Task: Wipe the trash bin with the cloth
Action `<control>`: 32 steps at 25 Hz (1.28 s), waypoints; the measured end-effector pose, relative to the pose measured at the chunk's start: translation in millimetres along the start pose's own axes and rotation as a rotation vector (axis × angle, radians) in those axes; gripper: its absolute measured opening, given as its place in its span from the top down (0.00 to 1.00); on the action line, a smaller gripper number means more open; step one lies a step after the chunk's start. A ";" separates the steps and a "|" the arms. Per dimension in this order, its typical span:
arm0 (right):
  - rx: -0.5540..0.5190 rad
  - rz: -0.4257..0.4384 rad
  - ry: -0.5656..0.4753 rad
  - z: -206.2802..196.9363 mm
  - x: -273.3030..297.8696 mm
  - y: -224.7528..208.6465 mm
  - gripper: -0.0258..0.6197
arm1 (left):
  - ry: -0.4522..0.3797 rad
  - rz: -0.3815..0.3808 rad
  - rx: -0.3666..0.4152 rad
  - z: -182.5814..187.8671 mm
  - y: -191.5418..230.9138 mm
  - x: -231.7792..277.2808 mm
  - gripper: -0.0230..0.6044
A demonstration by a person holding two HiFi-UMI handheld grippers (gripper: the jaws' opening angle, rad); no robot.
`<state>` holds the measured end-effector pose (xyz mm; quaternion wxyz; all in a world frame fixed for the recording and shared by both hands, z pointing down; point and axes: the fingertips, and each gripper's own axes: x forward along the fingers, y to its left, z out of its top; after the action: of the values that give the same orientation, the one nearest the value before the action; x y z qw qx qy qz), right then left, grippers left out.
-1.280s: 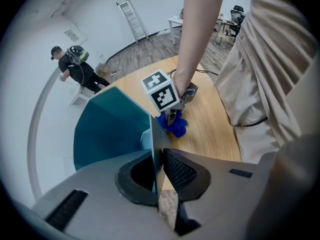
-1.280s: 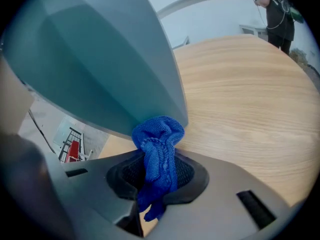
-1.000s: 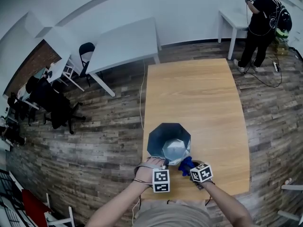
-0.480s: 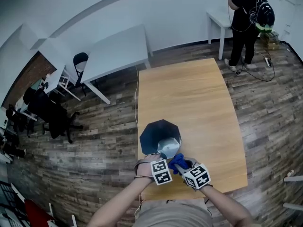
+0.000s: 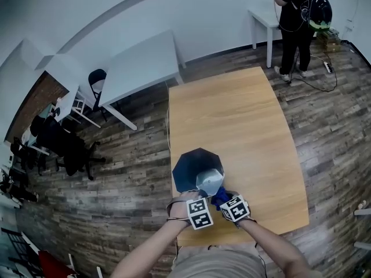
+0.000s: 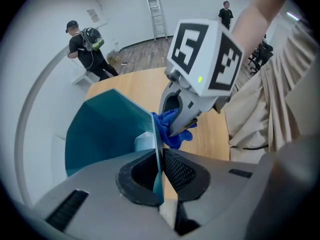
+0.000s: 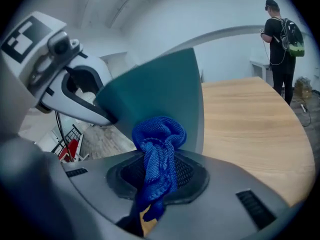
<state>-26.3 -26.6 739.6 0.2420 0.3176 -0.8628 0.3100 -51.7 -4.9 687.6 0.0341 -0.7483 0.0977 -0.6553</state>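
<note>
The teal, eight-sided trash bin [image 5: 194, 165] stands upright on the wooden bench [image 5: 243, 117], its long axis vertical and its open mouth facing straight up, so the head view looks down into it. It sits directly ahead of both tongs, touching them on its near side. The left tongs [image 6: 159, 170] point steeply down and are clamped on the bin's near wall at the rim, with one jaw inside the bin, the other outside and the thin teal edge pinched between the pads. The right tongs [image 7: 157, 179] are closed on the blue cloth [image 7: 158, 146], which is squeezed between the two pads and bunches up into a rounded knot beyond the tips, while a tail hangs back below the jaws. These tongs are tilted downward, just to the right of the left tongs and close beside them, and hold the bunched cloth at the outer face of the bin's near wall just below the rim, where it looks to be pressed against the teal surface.
</note>
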 end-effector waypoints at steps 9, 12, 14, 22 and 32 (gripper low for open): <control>-0.018 -0.051 0.182 -61.8 70.3 -29.8 0.84 | -0.017 0.006 -0.004 0.0 -0.8 1.6 0.91; -0.034 -0.075 0.222 -79.0 100.6 -40.0 0.84 | -0.024 0.013 0.005 -2.6 3.7 0.7 0.91; -0.034 -0.097 0.269 -89.6 115.1 -47.3 0.84 | -0.025 0.011 0.009 -4.8 6.6 0.4 0.91; 0.040 -0.110 0.289 -107.1 125.7 -58.1 0.84 | -0.047 0.021 0.006 -2.0 7.4 4.5 0.91; 0.030 -0.009 0.139 -52.3 42.6 -22.7 0.84 | 0.040 0.149 0.428 -70.8 18.3 -11.5 0.57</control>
<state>-27.9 -21.3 810.6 0.2980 0.3028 -0.8377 0.3432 -124.9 -15.1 683.1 0.2384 -0.7016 0.0123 -0.6714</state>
